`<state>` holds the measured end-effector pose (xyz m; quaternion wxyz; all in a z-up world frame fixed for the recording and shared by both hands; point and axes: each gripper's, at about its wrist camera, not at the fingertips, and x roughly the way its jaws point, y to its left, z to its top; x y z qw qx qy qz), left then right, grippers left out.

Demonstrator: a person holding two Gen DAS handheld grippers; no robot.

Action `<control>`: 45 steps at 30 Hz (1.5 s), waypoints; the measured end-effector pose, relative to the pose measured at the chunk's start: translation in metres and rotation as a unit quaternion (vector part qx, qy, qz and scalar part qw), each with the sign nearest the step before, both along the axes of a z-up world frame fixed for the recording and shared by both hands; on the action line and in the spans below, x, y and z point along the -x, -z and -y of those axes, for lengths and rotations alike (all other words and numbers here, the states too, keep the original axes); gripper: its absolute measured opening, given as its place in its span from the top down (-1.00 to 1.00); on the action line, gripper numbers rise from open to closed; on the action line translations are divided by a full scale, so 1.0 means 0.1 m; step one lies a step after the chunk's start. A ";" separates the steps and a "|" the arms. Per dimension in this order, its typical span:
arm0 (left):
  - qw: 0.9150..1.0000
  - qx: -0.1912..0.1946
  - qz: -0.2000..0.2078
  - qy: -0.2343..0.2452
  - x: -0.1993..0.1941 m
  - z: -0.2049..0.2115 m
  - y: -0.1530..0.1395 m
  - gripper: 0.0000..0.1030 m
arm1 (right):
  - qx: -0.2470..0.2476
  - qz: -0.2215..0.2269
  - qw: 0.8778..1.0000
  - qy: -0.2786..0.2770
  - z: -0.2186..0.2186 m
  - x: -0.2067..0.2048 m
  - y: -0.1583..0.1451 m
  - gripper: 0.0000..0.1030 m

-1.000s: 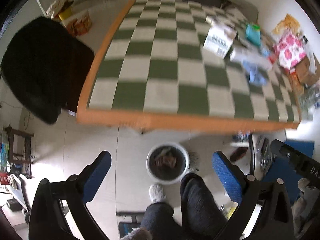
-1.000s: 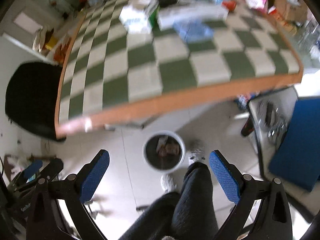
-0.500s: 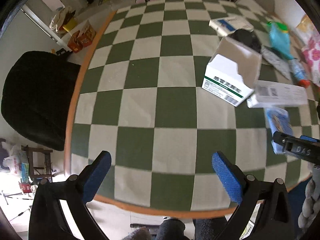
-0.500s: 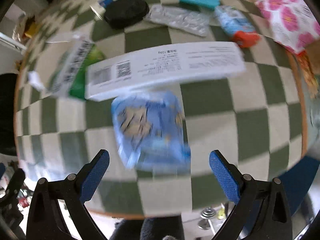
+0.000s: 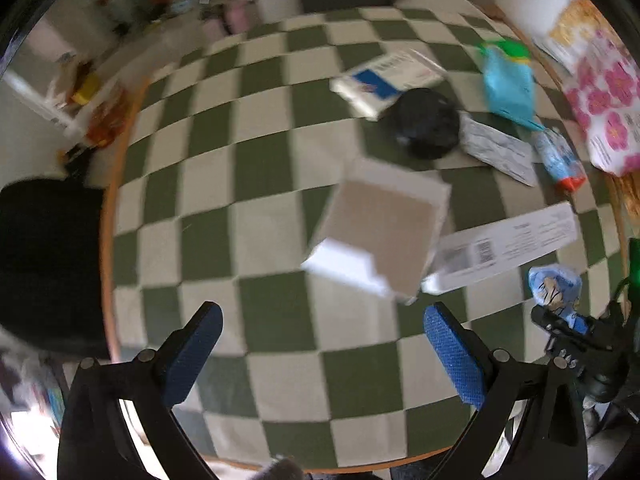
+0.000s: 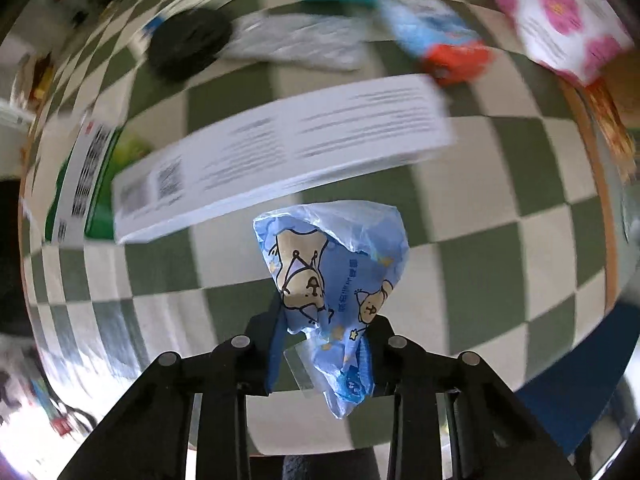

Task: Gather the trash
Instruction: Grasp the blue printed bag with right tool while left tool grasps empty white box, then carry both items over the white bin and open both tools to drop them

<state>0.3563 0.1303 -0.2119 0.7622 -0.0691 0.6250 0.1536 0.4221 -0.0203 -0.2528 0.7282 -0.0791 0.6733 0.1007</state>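
Observation:
My right gripper (image 6: 320, 340) is shut on a crumpled blue cartoon-print plastic wrapper (image 6: 336, 272) and holds it above the green-and-white checked table (image 6: 500, 248). The wrapper (image 5: 554, 288) and the right gripper also show at the right edge of the left wrist view. My left gripper (image 5: 320, 352) is open and empty over the table (image 5: 280, 340), just short of an open white cardboard box (image 5: 380, 236). A long white printed box (image 6: 280, 156) lies behind the wrapper; it also shows in the left wrist view (image 5: 504, 248).
Further back lie a black round object (image 5: 428, 124), a blue-and-white packet (image 5: 384, 80), a teal pouch (image 5: 508, 84), a silver blister sheet (image 5: 496, 148), a blue-and-red packet (image 5: 560, 160) and a pink flowered pack (image 5: 608, 108). A black chair (image 5: 44, 260) stands left of the table.
Both grippers rose from over the floor bin to the tabletop. The right gripper closed on the blue wrapper and lifted it. The left gripper moved closer to the open box.

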 end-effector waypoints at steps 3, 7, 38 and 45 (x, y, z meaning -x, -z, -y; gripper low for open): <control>0.999 0.014 -0.032 0.030 -0.29 0.02 0.20 -1.00 | -0.003 0.003 1.000 0.029 0.18 -0.15 -0.05 0.39; 0.995 0.046 -0.066 0.057 -0.49 0.04 0.45 -0.99 | -0.006 0.003 0.998 0.059 0.32 -0.30 -0.03 0.39; 0.991 0.021 0.103 -0.084 1.41 -0.07 -0.43 -0.43 | -0.074 0.059 0.995 0.005 0.08 0.87 -0.67 0.41; 0.988 0.047 0.124 -0.079 2.41 0.00 -0.45 -0.43 | -0.096 0.085 0.991 -0.023 -0.06 1.96 -0.97 0.42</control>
